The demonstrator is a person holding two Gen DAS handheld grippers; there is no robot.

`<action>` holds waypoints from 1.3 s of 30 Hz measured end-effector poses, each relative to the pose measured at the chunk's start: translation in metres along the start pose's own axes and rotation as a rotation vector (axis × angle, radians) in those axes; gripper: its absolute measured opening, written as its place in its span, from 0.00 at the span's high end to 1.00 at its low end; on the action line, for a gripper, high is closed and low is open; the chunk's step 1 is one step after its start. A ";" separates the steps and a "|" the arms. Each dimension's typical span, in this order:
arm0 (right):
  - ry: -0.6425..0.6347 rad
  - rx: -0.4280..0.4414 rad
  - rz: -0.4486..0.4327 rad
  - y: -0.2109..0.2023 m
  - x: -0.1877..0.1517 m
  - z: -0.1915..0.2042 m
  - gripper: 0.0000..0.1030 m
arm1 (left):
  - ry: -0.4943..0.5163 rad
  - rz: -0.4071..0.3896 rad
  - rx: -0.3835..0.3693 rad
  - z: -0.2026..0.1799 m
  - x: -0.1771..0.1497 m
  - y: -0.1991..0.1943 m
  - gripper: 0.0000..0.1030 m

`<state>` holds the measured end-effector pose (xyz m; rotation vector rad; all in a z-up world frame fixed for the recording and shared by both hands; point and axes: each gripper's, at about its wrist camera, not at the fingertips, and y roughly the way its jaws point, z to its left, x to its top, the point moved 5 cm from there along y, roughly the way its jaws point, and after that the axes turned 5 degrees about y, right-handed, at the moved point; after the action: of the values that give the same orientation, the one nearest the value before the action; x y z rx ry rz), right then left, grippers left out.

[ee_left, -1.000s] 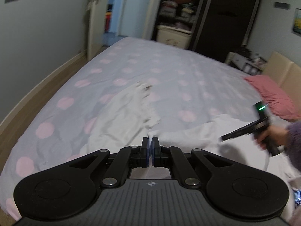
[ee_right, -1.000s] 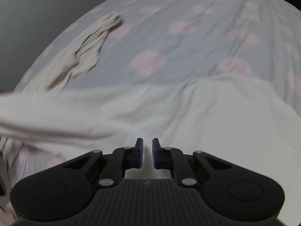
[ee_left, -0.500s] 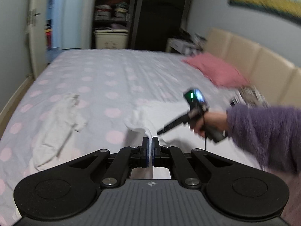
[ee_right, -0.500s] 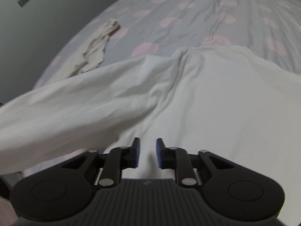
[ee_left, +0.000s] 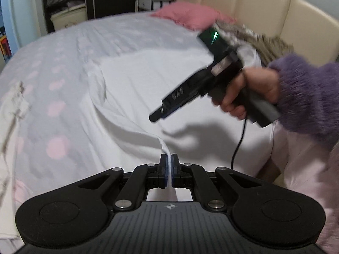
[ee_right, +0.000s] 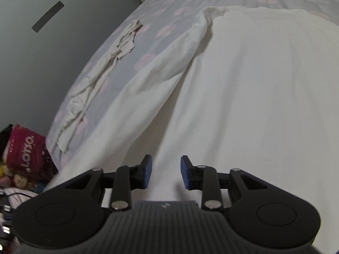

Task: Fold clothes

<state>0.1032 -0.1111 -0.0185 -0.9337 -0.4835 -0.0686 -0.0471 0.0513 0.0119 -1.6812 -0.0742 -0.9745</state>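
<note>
Early going: our left gripper (ee_left: 169, 165) fingers pinch the white garment (ee_left: 148, 89); right gripper (ee_right: 165, 169) fingers spread, sleeve at ten o'clock unfolded.

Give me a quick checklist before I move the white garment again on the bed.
1. Left hand-held gripper shut on the white garment edge: ok.
2. Right hand-held gripper open, gripping nothing: ok.
3. Garment lying smooth under the right hand-held gripper: ok.
4. Long raised fold along the garment's side flattened: not ok.
5. Second pale garment lying apart on the spotted bedsheet: ok.
6. Garment's far edges aligned: cannot tell.
</note>
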 end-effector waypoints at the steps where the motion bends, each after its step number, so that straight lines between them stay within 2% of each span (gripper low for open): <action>1: -0.008 -0.015 -0.002 -0.001 -0.008 0.000 0.64 | 0.001 0.012 -0.004 -0.007 -0.008 0.010 0.99; 7: 0.010 -0.039 -0.017 -0.006 -0.035 -0.004 0.62 | -0.033 0.082 -0.060 -0.028 -0.044 0.060 0.96; 9: 0.014 -0.045 -0.029 -0.008 -0.036 -0.007 0.62 | -0.038 0.098 -0.061 -0.026 -0.046 0.062 0.88; 12: 0.004 -0.066 -0.050 -0.011 -0.030 -0.010 0.62 | -0.045 0.082 -0.074 -0.014 -0.043 0.050 0.76; 16: 0.003 -0.079 -0.070 -0.011 -0.016 -0.015 0.61 | -0.097 0.039 -0.044 0.014 -0.033 0.028 0.73; 20: -0.019 -0.080 -0.072 -0.005 0.002 -0.015 0.59 | -0.183 0.022 0.031 0.065 -0.013 0.034 0.72; 26: -0.058 -0.099 -0.113 0.006 0.061 -0.018 0.58 | -0.310 -0.035 0.104 0.142 0.016 0.061 0.72; 30: -0.086 -0.122 -0.147 0.022 0.113 -0.025 0.58 | -0.387 -0.067 0.087 0.182 0.032 0.093 0.72; 32: -0.091 -0.131 -0.158 0.034 0.142 -0.029 0.57 | -0.411 -0.074 0.074 0.198 0.039 0.109 0.72; 36: -0.098 -0.156 -0.166 0.061 0.194 -0.033 0.46 | -0.419 -0.059 0.072 0.218 0.047 0.135 0.72; 39: -0.142 -0.198 -0.187 0.082 0.230 -0.028 0.46 | -0.416 -0.064 0.065 0.224 0.051 0.150 0.72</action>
<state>0.3401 -0.0498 0.0046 -1.0902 -0.7051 -0.2241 0.1876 0.1612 -0.0781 -1.8061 -0.4330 -0.6470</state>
